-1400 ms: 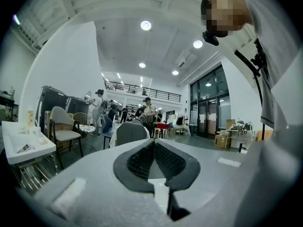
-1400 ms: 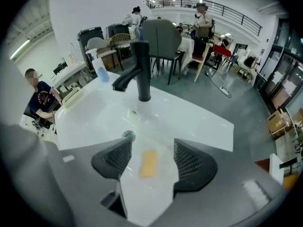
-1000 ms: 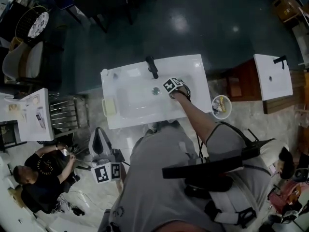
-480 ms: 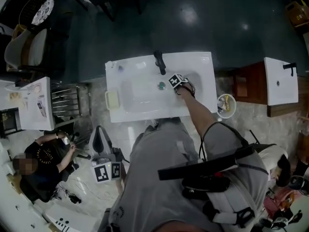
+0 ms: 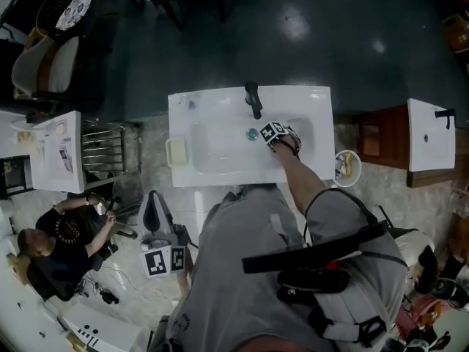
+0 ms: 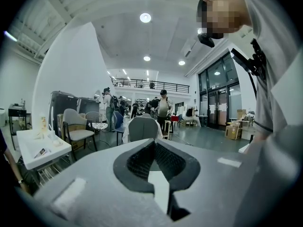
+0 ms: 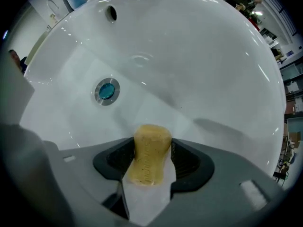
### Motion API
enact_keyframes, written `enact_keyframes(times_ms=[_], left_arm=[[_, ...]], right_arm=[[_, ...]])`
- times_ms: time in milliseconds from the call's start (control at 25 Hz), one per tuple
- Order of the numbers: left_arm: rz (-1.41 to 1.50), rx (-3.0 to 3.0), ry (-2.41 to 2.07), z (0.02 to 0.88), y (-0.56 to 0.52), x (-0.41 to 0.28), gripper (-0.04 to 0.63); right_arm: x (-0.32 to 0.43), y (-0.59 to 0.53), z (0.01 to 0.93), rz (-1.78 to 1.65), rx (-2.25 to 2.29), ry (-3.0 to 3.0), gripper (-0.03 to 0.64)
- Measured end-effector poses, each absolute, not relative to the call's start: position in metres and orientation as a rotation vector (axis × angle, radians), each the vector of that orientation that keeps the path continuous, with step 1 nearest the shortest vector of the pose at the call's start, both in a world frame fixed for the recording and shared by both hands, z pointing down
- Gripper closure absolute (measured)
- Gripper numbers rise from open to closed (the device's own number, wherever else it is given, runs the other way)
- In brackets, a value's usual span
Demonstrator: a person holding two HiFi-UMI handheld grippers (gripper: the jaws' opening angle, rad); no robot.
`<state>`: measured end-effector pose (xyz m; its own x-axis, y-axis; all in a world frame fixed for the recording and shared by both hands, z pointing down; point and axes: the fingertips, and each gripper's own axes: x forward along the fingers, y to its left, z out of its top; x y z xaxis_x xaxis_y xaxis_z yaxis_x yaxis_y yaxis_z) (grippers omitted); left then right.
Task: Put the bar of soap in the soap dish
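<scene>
A yellowish bar of soap (image 7: 149, 157) lies on the floor of the white sink basin (image 7: 203, 65), just this side of the drain (image 7: 106, 90). My right gripper (image 7: 151, 150) points straight down over it, its jaws closing with the dark pads (image 7: 187, 160) touching both sides of the bar. In the head view the right gripper (image 5: 277, 134) is inside the basin, right of the drain (image 5: 252, 133). The pale yellow soap dish (image 5: 176, 152) sits on the sink's left rim. My left gripper (image 5: 150, 204) hangs low beside my body, shut and holding nothing, facing the room (image 6: 154, 143).
A black faucet (image 5: 253, 97) stands at the back of the sink (image 5: 220, 178). A small bin (image 5: 346, 165) sits to the sink's right. Another person (image 5: 62, 237) sits on the floor at the left. A second sink (image 5: 431, 134) stands far right.
My right gripper has sunk lower into the basin beside the drain. The left gripper has stayed by my side.
</scene>
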<state>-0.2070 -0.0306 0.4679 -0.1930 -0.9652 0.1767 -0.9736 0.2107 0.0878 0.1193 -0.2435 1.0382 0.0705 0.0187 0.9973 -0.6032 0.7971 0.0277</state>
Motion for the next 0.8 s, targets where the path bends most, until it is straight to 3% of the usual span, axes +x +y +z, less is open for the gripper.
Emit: enact_keyframes(times_ms=[800], left_arm=[[0.047, 1.855, -2.308, 0.4643, -0.025, -0.2102, 0.598]], right_arm=[[0.118, -0.2398, 1.0339, 0.576, 0.523, -1.505, 0.389]])
